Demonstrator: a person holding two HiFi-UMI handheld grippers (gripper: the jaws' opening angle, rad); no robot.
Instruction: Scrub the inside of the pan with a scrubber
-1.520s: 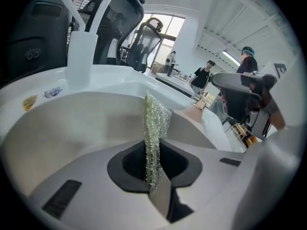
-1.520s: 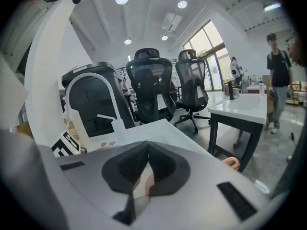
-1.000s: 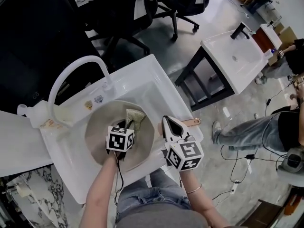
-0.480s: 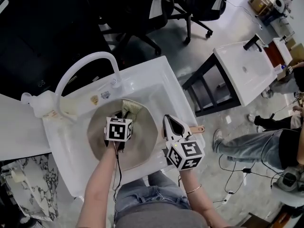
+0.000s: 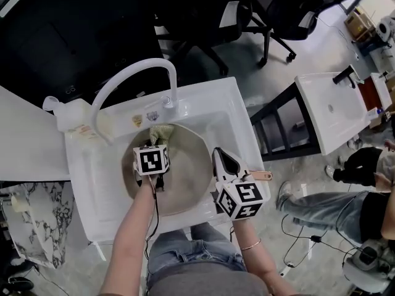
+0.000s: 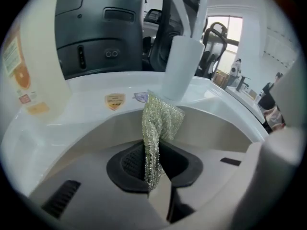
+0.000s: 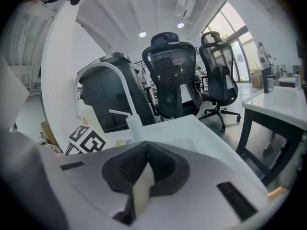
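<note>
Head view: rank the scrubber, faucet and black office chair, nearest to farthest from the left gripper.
1. scrubber, in the left gripper's jaws, at the pan's far wall.
2. faucet, just behind the pan.
3. black office chair, far off at top right.

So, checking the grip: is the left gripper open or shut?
Shut: the left gripper pinches the mesh scrubber between its jaws.

The faucet [image 5: 168, 97] stands just behind the pan [image 5: 192, 168]; its near half lies open.
</note>
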